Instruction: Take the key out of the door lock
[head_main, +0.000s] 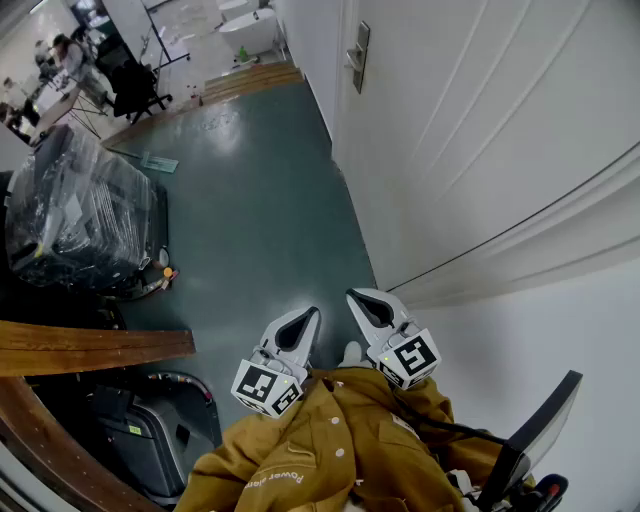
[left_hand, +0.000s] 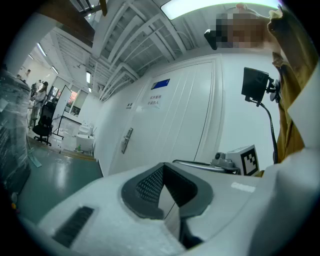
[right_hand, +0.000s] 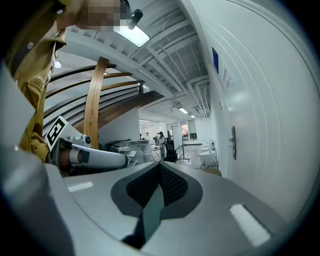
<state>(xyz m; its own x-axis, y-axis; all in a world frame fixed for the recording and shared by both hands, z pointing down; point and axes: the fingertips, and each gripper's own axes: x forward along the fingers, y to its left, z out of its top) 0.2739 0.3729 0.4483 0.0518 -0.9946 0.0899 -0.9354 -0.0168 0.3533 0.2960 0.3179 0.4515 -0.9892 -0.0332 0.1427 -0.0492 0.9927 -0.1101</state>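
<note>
The white door (head_main: 480, 150) and the wall around it fill the right half of your head view, running from the top edge down to the lower right. The green floor (head_main: 260, 200) takes the middle of the frame. On it, at the left, stands a bulky load wrapped in clear film (head_main: 80, 215), and below that a wooden beam (head_main: 90, 348) crosses the lower left corner.

Your mustard jacket (head_main: 340, 440) sits at the bottom centre, with both tools held just above it over the floor, well apart from the door's hardware. Your left gripper (head_main: 305, 320) has its jaws pressed together with nothing between them, as its own view confirms (left_hand: 164, 175). Your right gripper (head_main: 365, 303) is just beside it and likewise closed on nothing (right_hand: 159, 172).

The lock plate (head_main: 358, 55) with its handle is small, high in the upper middle of the head view, on the door's edge. It also shows left of centre in the left gripper view (left_hand: 127, 140) and right of centre in the right gripper view (right_hand: 233, 142). The key is too small to make out there.
</note>
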